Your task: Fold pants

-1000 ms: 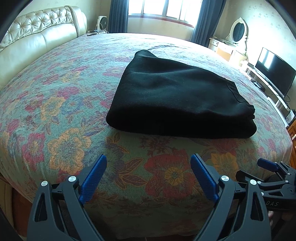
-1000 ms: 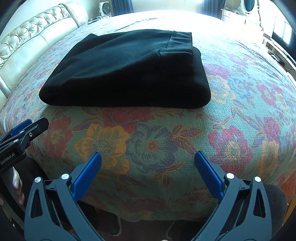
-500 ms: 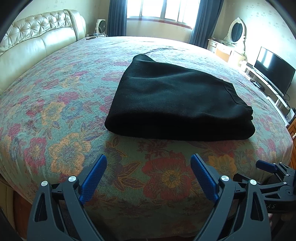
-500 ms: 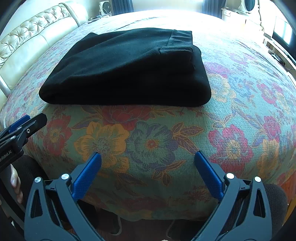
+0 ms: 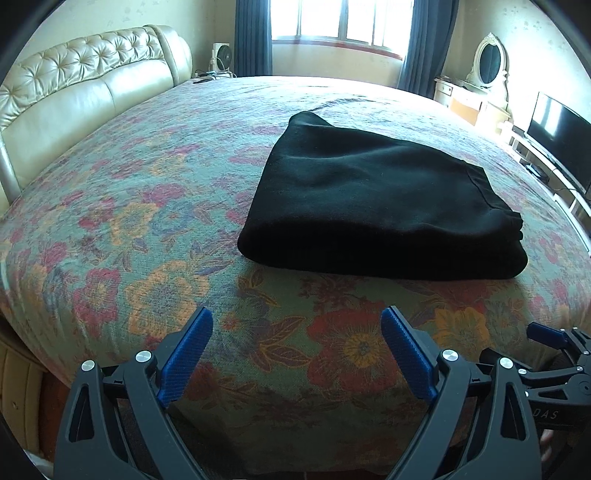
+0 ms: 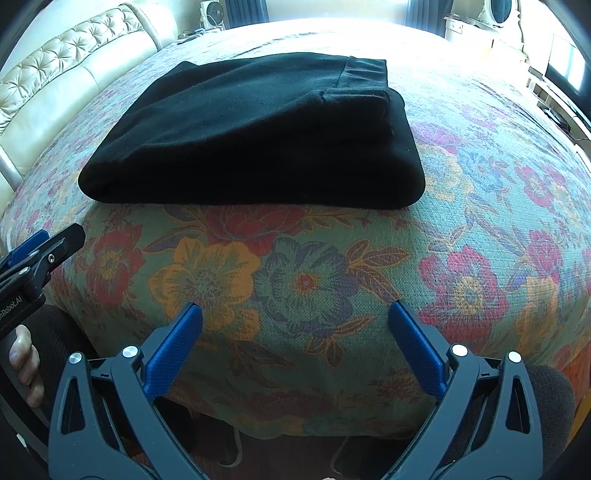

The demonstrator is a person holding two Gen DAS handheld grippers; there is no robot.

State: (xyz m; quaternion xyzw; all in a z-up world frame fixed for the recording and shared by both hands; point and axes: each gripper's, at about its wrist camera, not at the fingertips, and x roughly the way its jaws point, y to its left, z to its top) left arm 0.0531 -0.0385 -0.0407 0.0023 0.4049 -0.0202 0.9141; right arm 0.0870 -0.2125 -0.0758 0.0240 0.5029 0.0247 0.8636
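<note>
The black pants (image 5: 376,206) lie folded into a thick rectangle on the floral bedspread (image 5: 155,229), with the waistband at the right end. They also show in the right wrist view (image 6: 258,129), waistband at the far right corner. My left gripper (image 5: 295,321) is open and empty, held back near the bed's front edge, apart from the pants. My right gripper (image 6: 295,314) is open and empty, also near the front edge and short of the pants.
A cream tufted headboard (image 5: 74,92) runs along the left. A dresser with an oval mirror (image 5: 489,62) and a TV (image 5: 561,136) stand at the right. A window with dark curtains (image 5: 332,22) is at the back. The bed edge drops off below both grippers.
Both grippers have drawn back slightly and tilted up; the pants lie unmoved and look a little farther away. Both grippers stay open.
</note>
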